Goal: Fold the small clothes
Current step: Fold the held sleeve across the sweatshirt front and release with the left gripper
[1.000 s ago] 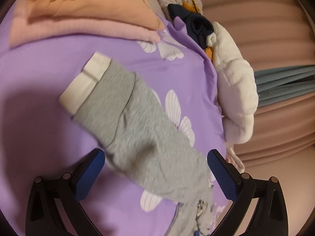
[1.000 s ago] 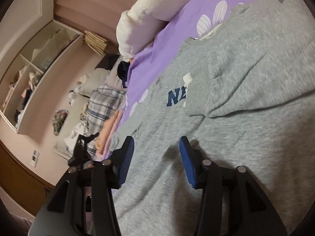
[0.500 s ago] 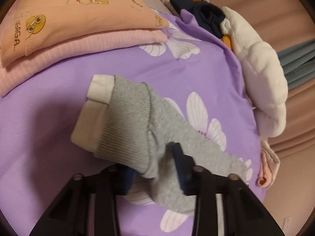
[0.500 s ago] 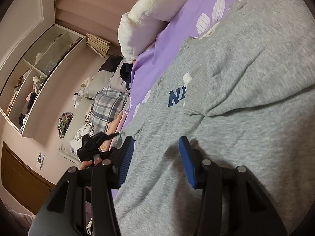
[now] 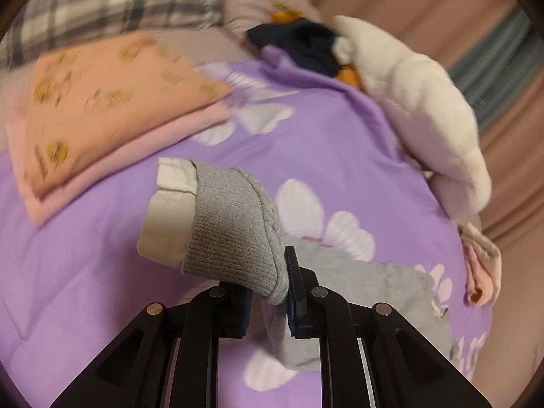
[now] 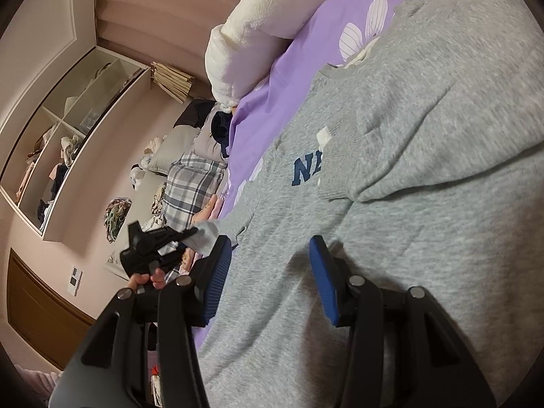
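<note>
Gripping the sleeve (image 5: 234, 224) cuff, L gripper (image 5: 268, 292) had just closed; sleeve ran back toward sweater (image 6: 391, 204) mid-bed (image 5: 85, 272). R gripper (image 6: 268, 272) sat open over the body.

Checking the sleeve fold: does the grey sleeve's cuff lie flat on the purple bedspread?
No: the left gripper has its jaws shut on the grey sleeve, holding its cuff above the purple bedspread.

White plush toy (image 5: 421, 108), wall shelves (image 6: 68, 129)
</note>
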A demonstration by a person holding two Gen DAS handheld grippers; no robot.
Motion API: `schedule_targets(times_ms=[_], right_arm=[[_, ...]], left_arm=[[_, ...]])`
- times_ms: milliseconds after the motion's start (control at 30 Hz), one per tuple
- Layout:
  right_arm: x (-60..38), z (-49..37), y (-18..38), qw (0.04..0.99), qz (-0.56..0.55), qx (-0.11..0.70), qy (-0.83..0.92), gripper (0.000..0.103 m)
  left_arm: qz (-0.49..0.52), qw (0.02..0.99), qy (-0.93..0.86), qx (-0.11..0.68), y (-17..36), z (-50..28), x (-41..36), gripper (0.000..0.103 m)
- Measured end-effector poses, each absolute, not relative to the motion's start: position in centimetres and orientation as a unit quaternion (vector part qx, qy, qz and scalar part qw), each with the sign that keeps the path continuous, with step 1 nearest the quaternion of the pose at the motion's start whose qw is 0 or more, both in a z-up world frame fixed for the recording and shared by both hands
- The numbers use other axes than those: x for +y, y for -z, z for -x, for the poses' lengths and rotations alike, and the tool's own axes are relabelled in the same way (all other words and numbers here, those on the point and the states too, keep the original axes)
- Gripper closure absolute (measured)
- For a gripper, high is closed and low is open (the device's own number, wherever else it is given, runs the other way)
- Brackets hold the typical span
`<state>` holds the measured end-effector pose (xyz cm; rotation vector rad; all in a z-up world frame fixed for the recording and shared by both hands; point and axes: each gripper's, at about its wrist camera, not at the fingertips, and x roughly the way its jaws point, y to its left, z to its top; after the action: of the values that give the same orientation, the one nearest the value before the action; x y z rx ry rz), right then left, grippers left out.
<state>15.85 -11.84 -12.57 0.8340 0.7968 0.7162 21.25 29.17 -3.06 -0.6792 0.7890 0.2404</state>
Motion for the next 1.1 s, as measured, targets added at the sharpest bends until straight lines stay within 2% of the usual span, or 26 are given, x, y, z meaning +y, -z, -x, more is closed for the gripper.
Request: schedule_targets(times_ms=[467,600,867,1033,1067,1100], right_arm=[[-12.6,-15.4,12.2,0.781,-0.391,0.36,-0.326,0.055],[-13.6,-14.6,10.8,0.804,-0.386,0.338,-0.302,0.051],[-19.6,-11.8,8.2,0.83,-0.446,0.265,-0.205,0.048],[-22.5,-10.1,7.9,0.83,-0.462,0.267,-0.166,0.046],[-22.7,-9.7,7.7,0.831,-0.461,0.265,-0.166,0.046],[-23.1,-9.3,7.5,0.834,-0.457,0.263,-0.164,0.045]], left_arm=[[0.218,0.899,0.014,0.379,-2.3,-23.9,15.1,0.089],[0.184,0.902,0.05,0.388,-2.5,-24.1,10.4,0.089],[0.073,0.897,0.102,0.424,0.4,-23.8,0.2,0.089],[0.009,0.87,0.129,0.476,4.2,-23.9,-4.9,0.088],[0.004,0.865,0.133,0.484,4.6,-23.7,-5.4,0.086],[0.0,0.859,0.139,0.492,5.1,-23.5,-5.9,0.076]])
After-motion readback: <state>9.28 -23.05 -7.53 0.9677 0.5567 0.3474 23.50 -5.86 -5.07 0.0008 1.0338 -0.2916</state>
